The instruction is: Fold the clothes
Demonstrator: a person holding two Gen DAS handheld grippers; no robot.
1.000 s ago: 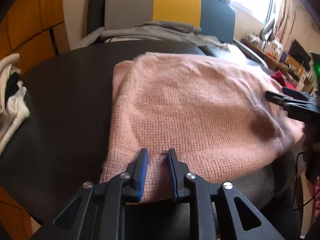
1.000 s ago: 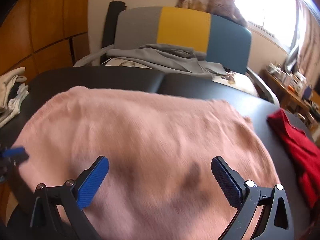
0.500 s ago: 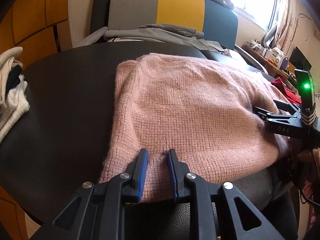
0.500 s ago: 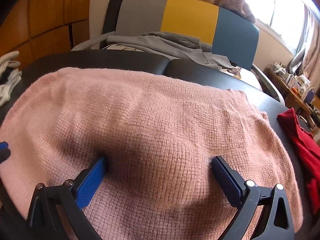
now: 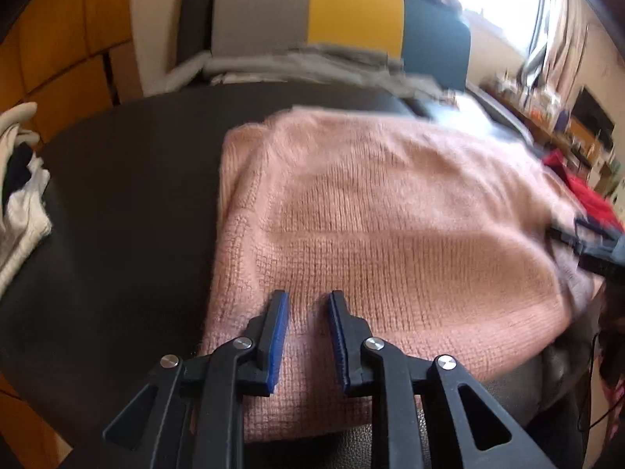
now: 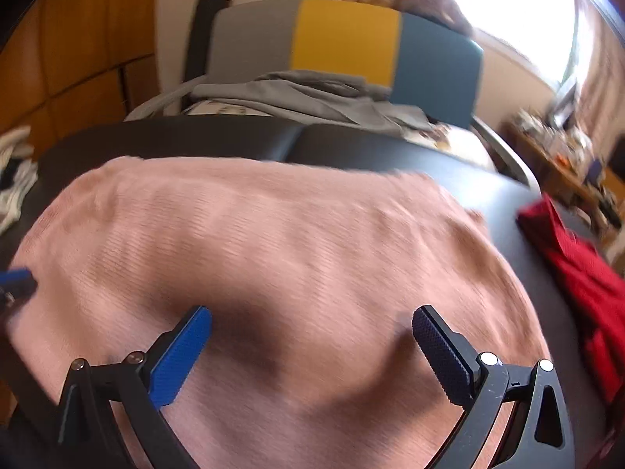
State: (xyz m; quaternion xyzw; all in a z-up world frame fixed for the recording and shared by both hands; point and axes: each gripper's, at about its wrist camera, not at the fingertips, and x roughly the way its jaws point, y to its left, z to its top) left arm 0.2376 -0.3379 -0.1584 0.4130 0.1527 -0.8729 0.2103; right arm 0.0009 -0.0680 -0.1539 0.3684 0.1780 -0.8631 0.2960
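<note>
1. Pink and fuzzy, the knitted sweater lay spread on the black table, its near hem at the table's front edge
2. Left gripper was at that near hem with its jaws narrowed to a small gap and knit between them; whether they really pinched the fabric I could not tell
3. Right gripper stood with jaws wide apart over the sweater, holding nothing
4. Such knit looked soft, light and floppy, a little stretchy, so it would likely sag and drag
5. Hem and the folded side edges seemed the best places to hold
6. Red garment lay beside it on the right
</note>
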